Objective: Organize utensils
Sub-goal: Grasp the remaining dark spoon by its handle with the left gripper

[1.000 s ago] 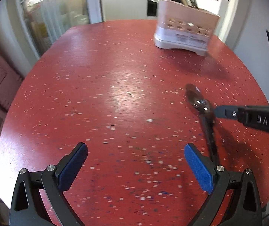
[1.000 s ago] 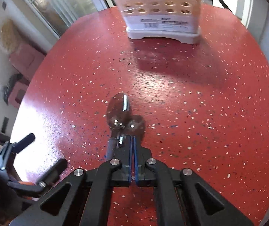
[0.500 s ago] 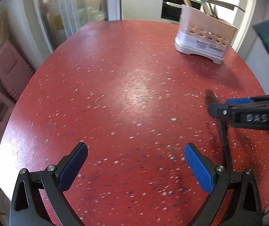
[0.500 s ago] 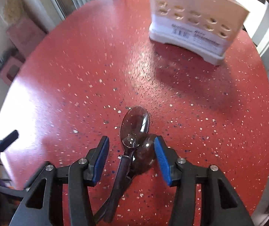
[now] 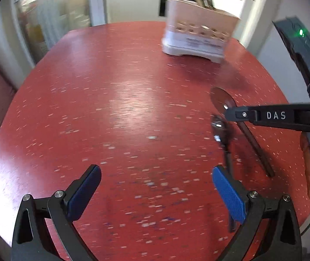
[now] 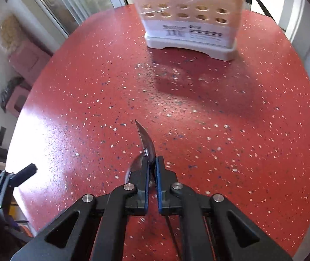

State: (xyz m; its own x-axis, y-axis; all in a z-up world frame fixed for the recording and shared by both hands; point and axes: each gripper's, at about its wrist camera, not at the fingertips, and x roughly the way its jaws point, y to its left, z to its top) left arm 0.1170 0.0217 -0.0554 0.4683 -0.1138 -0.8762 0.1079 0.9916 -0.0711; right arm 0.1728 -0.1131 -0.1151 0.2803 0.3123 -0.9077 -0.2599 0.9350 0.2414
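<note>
My right gripper [image 6: 152, 169] is shut on a metal spoon [image 6: 146, 142], its bowl turned on edge and sticking out past the pads, lifted a little above the red table [image 6: 198, 119]. In the left wrist view the spoon [image 5: 224, 101] hangs from the right gripper [image 5: 233, 115] at the right, and a second spoon [image 5: 219, 130] lies on the table below it. A white utensil caddy [image 6: 192, 21] stands at the far side and also shows in the left wrist view [image 5: 198, 37]. My left gripper [image 5: 156, 187] is open and empty over the near table.
The caddy holds several utensils standing upright. The round red table's [image 5: 111, 108] edge curves close on the right. Pink boxes [image 6: 29, 61] sit on the floor to the left, and glass doors are behind the table.
My right gripper has shut on one spoon and lifted it, turning its bowl on edge. The other spoon stays on the table. My left gripper stays open.
</note>
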